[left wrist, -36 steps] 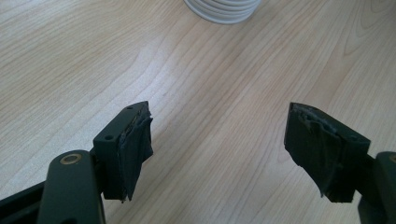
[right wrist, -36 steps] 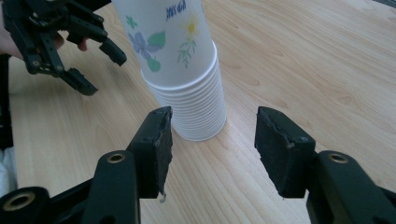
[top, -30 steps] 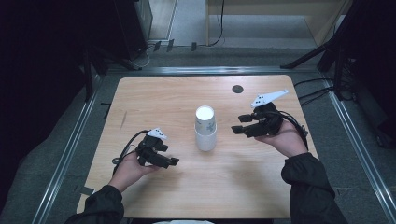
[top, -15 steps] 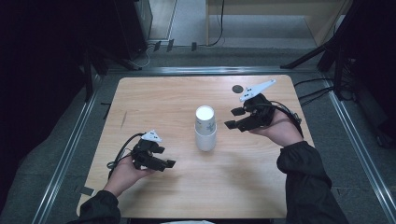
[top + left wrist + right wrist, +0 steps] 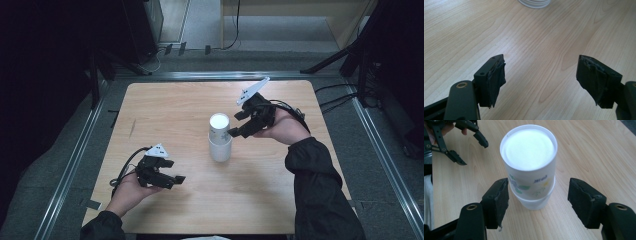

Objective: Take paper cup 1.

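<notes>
A stack of white upside-down paper cups (image 5: 220,137) stands mid-worktop (image 5: 165,110). The right gripper (image 5: 537,197), jaws apart, flanks its upper cup; closing gently should avoid crushing it. The left gripper (image 5: 159,172) hovers nearby, jaws apart, empty.

Black grippers (image 5: 170,179) w/ padded fingers (image 5: 495,80), brass screws, grey tri plates, black cables; dark sleeves (image 5: 320,185).
</notes>
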Demonstrator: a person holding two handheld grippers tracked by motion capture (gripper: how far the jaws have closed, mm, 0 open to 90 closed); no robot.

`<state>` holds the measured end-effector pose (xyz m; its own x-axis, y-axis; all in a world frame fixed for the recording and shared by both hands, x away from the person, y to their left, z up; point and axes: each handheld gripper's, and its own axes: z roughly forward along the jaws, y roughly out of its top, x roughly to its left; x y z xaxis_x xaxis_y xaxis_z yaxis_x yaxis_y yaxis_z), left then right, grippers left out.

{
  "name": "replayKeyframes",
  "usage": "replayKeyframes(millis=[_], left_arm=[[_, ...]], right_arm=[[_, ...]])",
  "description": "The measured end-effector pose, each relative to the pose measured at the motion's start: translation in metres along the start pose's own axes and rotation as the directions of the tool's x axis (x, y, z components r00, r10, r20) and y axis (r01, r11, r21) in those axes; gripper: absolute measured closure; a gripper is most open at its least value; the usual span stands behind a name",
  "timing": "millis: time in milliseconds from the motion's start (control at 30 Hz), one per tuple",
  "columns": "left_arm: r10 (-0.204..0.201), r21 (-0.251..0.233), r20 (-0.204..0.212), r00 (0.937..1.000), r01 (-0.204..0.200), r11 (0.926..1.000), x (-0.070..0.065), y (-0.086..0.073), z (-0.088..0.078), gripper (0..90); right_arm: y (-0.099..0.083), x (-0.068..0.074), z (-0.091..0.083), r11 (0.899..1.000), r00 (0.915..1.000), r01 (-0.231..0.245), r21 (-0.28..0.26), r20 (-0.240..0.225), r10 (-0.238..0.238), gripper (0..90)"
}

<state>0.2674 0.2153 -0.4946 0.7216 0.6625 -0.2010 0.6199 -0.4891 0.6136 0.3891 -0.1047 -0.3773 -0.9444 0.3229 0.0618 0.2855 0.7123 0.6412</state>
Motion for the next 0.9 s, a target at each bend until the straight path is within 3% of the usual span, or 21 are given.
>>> replayKeyframes(millis=[433, 767, 900], left_arm=[[0.013, 0.007, 0.001, 0.9999, -0.013, 0.9999, -0.003, -0.002, 0.0, 23.1], [0.014, 0.008, 0.006, 0.9999, -0.014, 0.9999, -0.005, -0.002, 0.001, 23.1], [0.01, 0.001, 0.028, 0.9996, -0.01, 0.9999, -0.004, -0.001, 0.001, 23.1]], right_arm=[[0.025, 0.0, 0.017, 0.996, 0.9968, 0.073, 0.05, -0.037, -0.071, 30.9], [0.035, 0.006, 0.032, 0.993, 0.996, 0.086, 0.078, -0.031, -0.083, 31.9], [0.035, 0.005, 0.033, 0.994, 0.9963, 0.082, 0.076, -0.031, -0.08, 31.3]])
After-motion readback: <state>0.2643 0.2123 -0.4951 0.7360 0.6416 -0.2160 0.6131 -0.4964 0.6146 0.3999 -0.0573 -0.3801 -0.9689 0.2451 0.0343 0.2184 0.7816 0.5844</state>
